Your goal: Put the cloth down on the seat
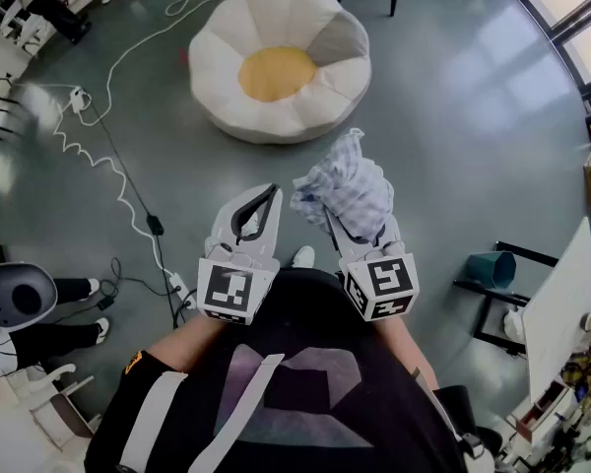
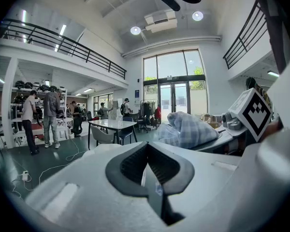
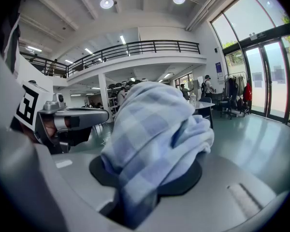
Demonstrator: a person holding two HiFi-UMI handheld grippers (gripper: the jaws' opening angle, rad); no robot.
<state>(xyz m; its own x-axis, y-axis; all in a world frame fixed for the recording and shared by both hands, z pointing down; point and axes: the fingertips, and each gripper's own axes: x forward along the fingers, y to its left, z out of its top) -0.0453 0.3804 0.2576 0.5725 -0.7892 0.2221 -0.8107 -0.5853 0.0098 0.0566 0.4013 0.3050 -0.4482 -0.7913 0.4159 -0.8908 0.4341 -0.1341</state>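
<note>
A blue-and-white checked cloth (image 1: 347, 187) is bunched up in my right gripper (image 1: 343, 215), whose jaws are shut on it in front of my chest. In the right gripper view the cloth (image 3: 152, 129) fills the space between the jaws and spills over both of them. My left gripper (image 1: 272, 191) is held level beside it on the left, shut with nothing in it, and its tips meet in the left gripper view (image 2: 147, 145). The seat is a round white beanbag (image 1: 320, 87) with a yellow centre (image 1: 276, 73). It lies on the floor ahead, well beyond both grippers.
White and black cables (image 1: 98, 151) run over the grey floor at the left, ending in a power strip (image 1: 180, 289). A white round device (image 1: 15, 299) stands at the lower left. A teal bin (image 1: 491, 267) and a white table (image 1: 561, 299) are at the right. People stand far off (image 2: 50, 117).
</note>
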